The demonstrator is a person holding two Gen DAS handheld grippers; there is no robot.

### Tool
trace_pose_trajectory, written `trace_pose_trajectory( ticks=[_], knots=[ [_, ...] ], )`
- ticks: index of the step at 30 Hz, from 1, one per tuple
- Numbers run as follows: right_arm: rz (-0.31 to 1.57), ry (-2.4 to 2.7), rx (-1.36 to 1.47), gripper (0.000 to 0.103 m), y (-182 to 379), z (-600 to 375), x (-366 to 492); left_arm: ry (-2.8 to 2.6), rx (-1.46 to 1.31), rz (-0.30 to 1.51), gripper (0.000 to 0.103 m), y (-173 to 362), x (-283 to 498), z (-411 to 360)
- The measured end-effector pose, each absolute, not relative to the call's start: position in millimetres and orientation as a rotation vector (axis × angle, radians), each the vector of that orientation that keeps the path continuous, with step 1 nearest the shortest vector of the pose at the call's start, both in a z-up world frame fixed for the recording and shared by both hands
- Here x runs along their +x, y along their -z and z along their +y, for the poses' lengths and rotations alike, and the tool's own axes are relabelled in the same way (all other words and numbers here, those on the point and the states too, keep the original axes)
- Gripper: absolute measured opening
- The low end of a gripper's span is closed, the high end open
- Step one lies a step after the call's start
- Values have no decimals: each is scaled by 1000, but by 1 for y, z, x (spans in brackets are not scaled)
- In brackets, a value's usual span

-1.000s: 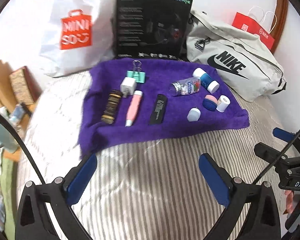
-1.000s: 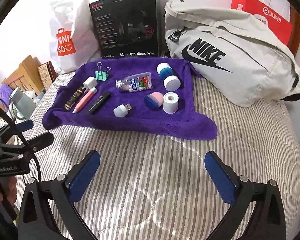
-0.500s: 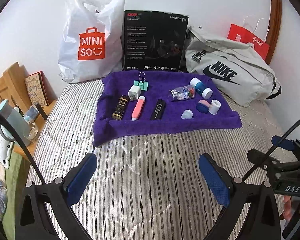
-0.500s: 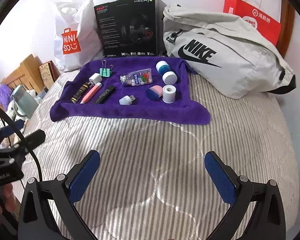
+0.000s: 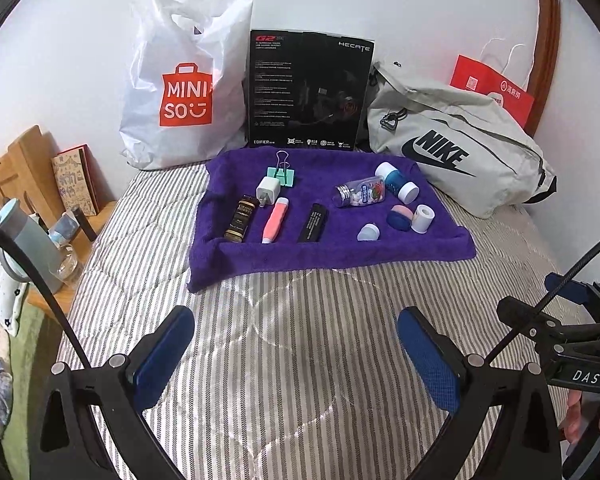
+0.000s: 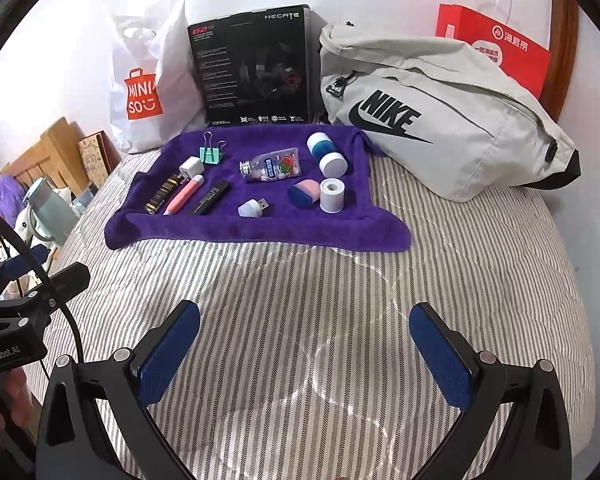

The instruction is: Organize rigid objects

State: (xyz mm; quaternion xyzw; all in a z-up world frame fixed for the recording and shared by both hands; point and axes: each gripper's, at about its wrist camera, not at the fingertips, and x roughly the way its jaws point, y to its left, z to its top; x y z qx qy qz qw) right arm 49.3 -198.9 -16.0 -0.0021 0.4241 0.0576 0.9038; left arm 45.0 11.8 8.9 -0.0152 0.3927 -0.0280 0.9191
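A purple towel lies on the striped bed and carries small items. On its left are a dark brown tube, a pink pen-like tube, a black stick, a white charger plug and a green binder clip. On its right are a clear pill bottle, a blue jar with white caps, a pink-and-blue piece, a white roll and a small white USB light. My left gripper and right gripper both stand open and empty over the bedspread, well short of the towel.
Behind the towel stand a white Miniso bag, a black Hecate box, a grey Nike bag and a red paper bag. At the left is a wooden bedside stand with a blue bottle. The striped bedspread stretches between the grippers and the towel.
Both grippers have pulled back from the towel and tilted up, so the towel and its items look smaller and farther. Both stay open; nothing on the towel moved.
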Motion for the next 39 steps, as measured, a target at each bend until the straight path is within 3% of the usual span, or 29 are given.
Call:
trace_pose_trajectory(
  ticks=[39],
  knots=[
    [877,-125,-16,103,17,-198,46,48,-16,821,103,-8,45,16]
  ],
)
